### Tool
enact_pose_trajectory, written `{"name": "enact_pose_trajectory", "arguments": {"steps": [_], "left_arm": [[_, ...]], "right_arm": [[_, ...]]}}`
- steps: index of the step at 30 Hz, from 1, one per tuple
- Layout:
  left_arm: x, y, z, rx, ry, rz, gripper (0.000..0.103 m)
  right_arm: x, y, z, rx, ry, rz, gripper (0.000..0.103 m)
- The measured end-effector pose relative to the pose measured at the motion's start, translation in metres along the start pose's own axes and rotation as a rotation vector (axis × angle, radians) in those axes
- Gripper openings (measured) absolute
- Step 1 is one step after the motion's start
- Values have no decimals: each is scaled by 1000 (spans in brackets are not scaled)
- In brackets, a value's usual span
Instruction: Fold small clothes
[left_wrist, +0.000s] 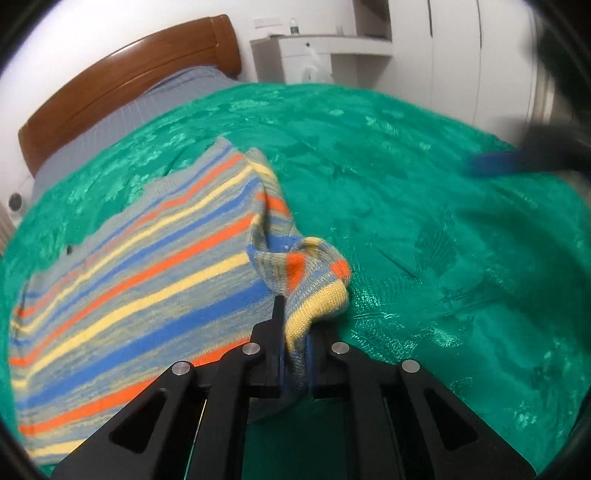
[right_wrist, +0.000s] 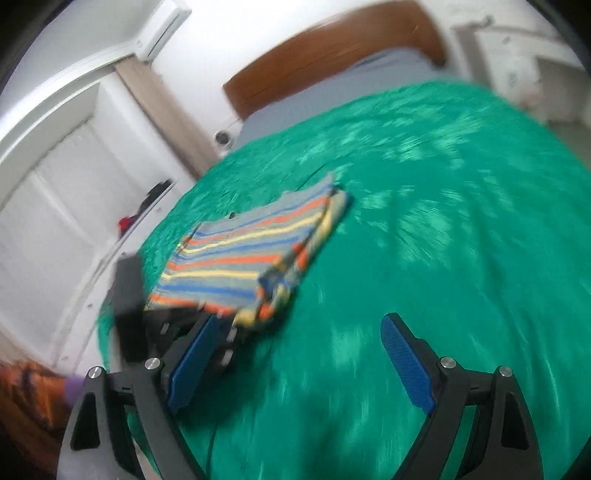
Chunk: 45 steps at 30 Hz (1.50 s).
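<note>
Striped knit garment (left_wrist: 140, 266), banded in orange, yellow, blue and grey, is being spread flat on the green patterned bedspread (left_wrist: 424, 229), its long axis running from the near left toward the wooden headboard (left_wrist: 122, 77), with the stripes lying across that axis. No brand, label or writing is being shown legibly on it. A bunched, yellow-edged corner at the garment's near right is being pinched by the left gripper (left_wrist: 293, 332), whose jaws are being held closed on the fabric. The right gripper (right_wrist: 299, 354) is being held wide apart over bare bedspread, nothing being gripped between its blue-padded fingers (right_wrist: 406, 365); it is being kept just beside the garment's near edge, though blur in the right wrist view is making contact hard to judge. A folded-over layer is being seen along the garment's right side.
</note>
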<state>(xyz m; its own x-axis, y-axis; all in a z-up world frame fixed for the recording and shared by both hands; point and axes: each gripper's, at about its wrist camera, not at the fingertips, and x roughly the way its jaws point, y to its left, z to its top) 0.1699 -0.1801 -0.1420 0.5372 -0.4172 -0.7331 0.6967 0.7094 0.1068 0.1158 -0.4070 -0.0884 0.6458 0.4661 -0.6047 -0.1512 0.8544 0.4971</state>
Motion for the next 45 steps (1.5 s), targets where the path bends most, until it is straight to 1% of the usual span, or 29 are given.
{"name": "enact_pose_trajectory", "arguments": {"steps": [2, 4, 5, 7, 8, 9, 10, 12, 14, 16, 19, 20, 22, 23, 25, 27, 28, 29, 30, 31, 32, 33, 34, 35, 37, 39, 41, 43, 45], "left_arm": [[-2, -3, -1, 10, -12, 5, 6], [0, -12, 1, 34, -17, 21, 6], [-1, -14, 0, 43, -21, 27, 6], [-1, -13, 1, 34, -26, 19, 6], [-3, -10, 2, 20, -32, 8, 6], [-7, -5, 2, -1, -43, -3, 6], [-11, 0, 3, -18, -53, -10, 5], [-26, 15, 2, -69, -88, -24, 5], [-44, 33, -3, -133, -122, -36, 5], [-66, 58, -10, -215, -157, -48, 5], [-99, 103, -29, -342, -195, -30, 5], [-110, 125, -39, -403, -200, -22, 5], [-122, 158, -58, -490, -193, 8, 5], [-125, 168, -65, -516, -190, 23, 5], [-130, 195, -84, -579, -171, 72, 5], [-131, 220, -104, -641, -140, 112, 5], [-130, 229, -112, -661, -119, 129, 7], [-126, 239, -123, -685, -69, 165, 16], [-123, 245, -131, -702, -28, 193, 20], [-123, 249, -139, -718, -2, 216, 32], [-125, 252, -144, -728, 4, 224, 46], [-131, 254, -151, -741, -2, 226, 53], [-138, 255, -155, -748, -16, 225, 64], [-143, 255, -157, -753, -37, 220, 72], [-152, 254, -156, -744, -70, 208, 78], [-152, 250, -148, -713, -84, 196, 80], [-144, 251, -140, -680, -69, 220, 80], [-129, 256, -136, -668, -17, 277, 80], [-113, 264, -143, -698, 85, 321, 80]], "right_arm": [[43, -12, 28, 23, 64, 40, 87], [89, -25, 53, 101, 119, 83, 86], [112, -31, 64, 153, 144, 122, 84], [146, -41, 82, 255, 156, 159, 76], [159, -43, 90, 289, 159, 159, 56], [172, -40, 97, 292, 185, 121, 16], [177, -35, 102, 276, 203, 77, 10], [174, -19, 111, 232, 201, 70, 10], [163, 8, 121, 172, 186, 69, 10], [157, 36, 133, 133, 170, 89, 10], [167, 83, 150, 84, 167, 135, 10], [180, 102, 156, 63, 175, 154, 10], [209, 139, 164, 12, 198, 177, 10], [226, 159, 165, -10, 212, 187, 10], [261, 191, 162, -30, 244, 203, 10], [300, 220, 151, -41, 276, 199, 10], [313, 228, 145, -44, 282, 196, 10], [330, 237, 139, -35, 291, 202, 14], [346, 243, 133, -11, 303, 214, 21], [358, 244, 124, 23, 318, 231, 28], [363, 245, 116, 56, 323, 243, 41], [360, 245, 108, 78, 315, 255, 43], [356, 245, 104, 80, 301, 268, 43], [348, 247, 101, 59, 288, 270, 43], [326, 249, 97, -25, 267, 230, 43], [298, 251, 91, -130, 246, 173, 43], [268, 250, 80, -234, 238, 128, 43], [241, 249, 59, -319, 250, 108, 43], [227, 239, 29, -337, 294, 105, 43]]}}
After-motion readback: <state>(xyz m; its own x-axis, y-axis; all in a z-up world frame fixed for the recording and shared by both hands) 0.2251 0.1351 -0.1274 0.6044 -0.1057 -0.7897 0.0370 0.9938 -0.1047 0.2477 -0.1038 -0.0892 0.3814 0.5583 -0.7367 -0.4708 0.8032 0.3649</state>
